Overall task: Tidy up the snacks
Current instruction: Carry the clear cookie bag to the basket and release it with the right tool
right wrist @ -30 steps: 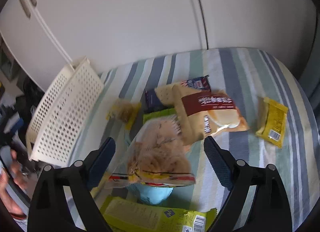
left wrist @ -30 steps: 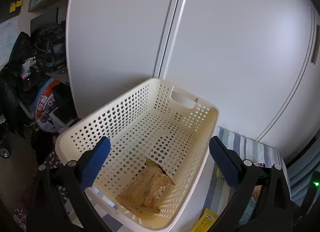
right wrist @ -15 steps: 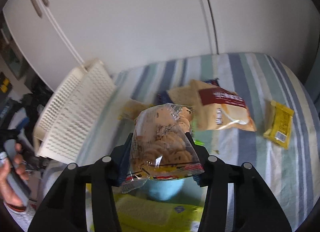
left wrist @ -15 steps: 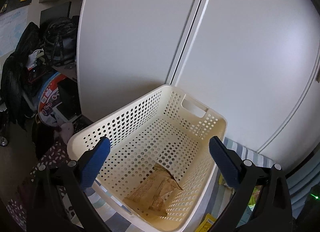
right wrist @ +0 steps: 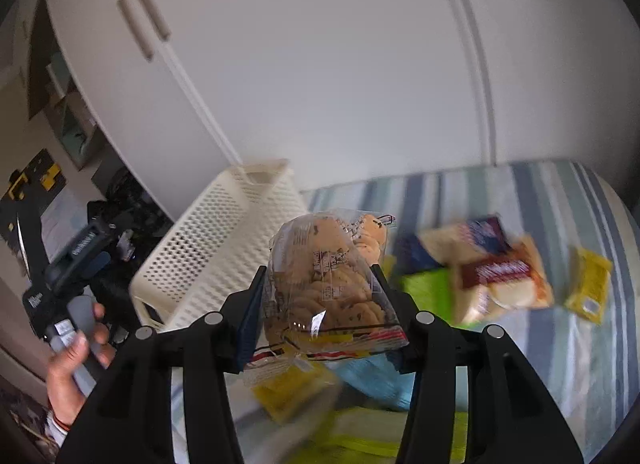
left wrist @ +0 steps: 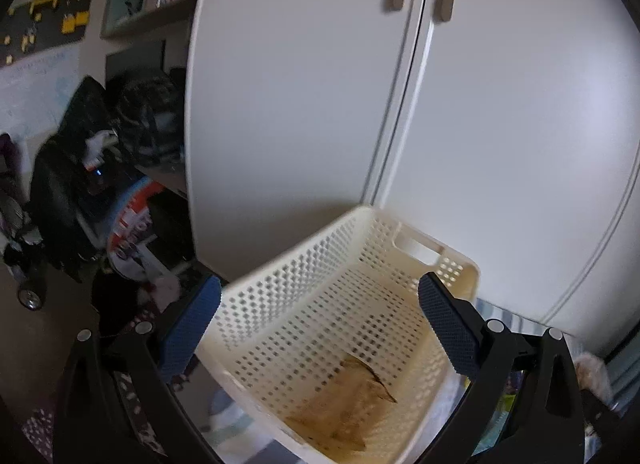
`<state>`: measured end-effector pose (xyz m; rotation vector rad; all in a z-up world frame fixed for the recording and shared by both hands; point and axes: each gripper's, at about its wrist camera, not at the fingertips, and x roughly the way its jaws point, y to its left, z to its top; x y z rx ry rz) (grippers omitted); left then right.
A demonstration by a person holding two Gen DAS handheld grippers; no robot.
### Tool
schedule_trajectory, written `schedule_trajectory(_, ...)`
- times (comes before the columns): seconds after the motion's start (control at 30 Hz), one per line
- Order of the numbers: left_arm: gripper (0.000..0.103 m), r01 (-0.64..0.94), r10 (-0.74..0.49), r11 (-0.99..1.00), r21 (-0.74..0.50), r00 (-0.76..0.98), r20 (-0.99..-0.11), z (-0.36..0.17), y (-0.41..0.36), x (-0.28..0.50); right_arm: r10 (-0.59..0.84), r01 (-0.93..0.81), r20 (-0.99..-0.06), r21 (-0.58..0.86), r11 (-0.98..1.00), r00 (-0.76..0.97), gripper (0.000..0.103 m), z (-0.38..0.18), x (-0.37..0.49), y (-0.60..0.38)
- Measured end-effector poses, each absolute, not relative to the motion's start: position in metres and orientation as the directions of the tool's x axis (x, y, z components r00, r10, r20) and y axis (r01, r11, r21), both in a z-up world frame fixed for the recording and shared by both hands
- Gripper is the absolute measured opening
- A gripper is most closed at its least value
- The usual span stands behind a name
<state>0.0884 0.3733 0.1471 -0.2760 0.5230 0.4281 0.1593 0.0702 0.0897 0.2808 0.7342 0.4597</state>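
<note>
Above the striped bed (right wrist: 500,200), the right gripper (right wrist: 320,316) is clenching a slippery cookie bag (right wrist: 328,276) that risks sliding out short of the basket (right wrist: 224,248), while the left gripper (left wrist: 320,328) is hanging released.

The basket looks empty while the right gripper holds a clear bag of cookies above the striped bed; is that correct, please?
Not quite: the basket is not empty. The left wrist view shows one brown snack packet inside. The right gripper does hold the bag of cookies.

It was a lived-in bedroom at home. A striped bedspread (right wrist: 540,192) lay below tall white wardrobe doors (left wrist: 500,112). Bags and clutter (left wrist: 100,168) crowded the frame's left edge
</note>
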Motion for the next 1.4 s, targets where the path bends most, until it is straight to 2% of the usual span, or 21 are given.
schedule_trajectory(0.2, 0.1, -0.503, 0.387, 0.854, -0.132, 0.784, -0.484, 0.162, 0.386, 0.077, 0.538, -0.403, -0.568, 0.356, 0.843, 0.623, 0.05, 0.116, 0.178, 0.144)
schedule_trajectory(0.47, 0.1, -0.522, 0.378, 0.821, -0.232, 0.801, -0.464, 0.173, 0.409, 0.061, 0.561, -0.451, -0.607, 0.343, 0.824, 0.564, 0.05, 0.112, 0.215, 0.232)
schedule_trajectory(0.53, 0.1, -0.526, 0.383, 0.817, -0.239, 0.802, -0.458, 0.176, 0.41, 0.059, 0.572, -0.453, -0.614, 0.358, 0.816, 0.544, 0.053, 0.107, 0.222, 0.242)
schedule_trajectory(0.57, 0.1, -0.526, 0.383, 0.815, -0.244, 0.803, -0.456, 0.177, 0.41, 0.058, 0.577, -0.447, -0.618, 0.373, 0.813, 0.534, 0.059, 0.105, 0.226, 0.247)
schedule_trajectory(0.63, 0.1, -0.523, 0.377, 0.814, -0.252, 0.806, -0.457, 0.177, 0.41, 0.058, 0.585, -0.438, -0.616, 0.393, 0.809, 0.528, 0.07, 0.102, 0.227, 0.246)
schedule_trajectory(0.93, 0.1, -0.456, 0.332, 0.869, -0.192, 0.825, -0.457, 0.18, 0.381, 0.069, 0.541, -0.396, -0.616, 0.37, 0.841, 0.573, 0.07, 0.099, 0.217, 0.219)
schedule_trajectory(1.1, 0.1, -0.402, 0.276, 0.893, -0.201, 0.843, -0.461, 0.18, 0.366, 0.072, 0.507, -0.357, -0.619, 0.36, 0.862, 0.6, 0.07, 0.098, 0.211, 0.189)
schedule_trajectory(1.23, 0.1, -0.346, 0.225, 0.92, -0.186, 0.853, -0.472, 0.181, 0.348, 0.078, 0.48, -0.306, -0.613, 0.372, 0.876, 0.628, 0.078, 0.099, 0.206, 0.157)
schedule_trajectory(1.4, 0.1, -0.243, 0.122, 0.952, -0.187, 0.86, -0.496, 0.179, 0.321, 0.084, 0.42, -0.233, -0.625, 0.361, 0.903, 0.658, 0.082, 0.095, 0.196, 0.112)
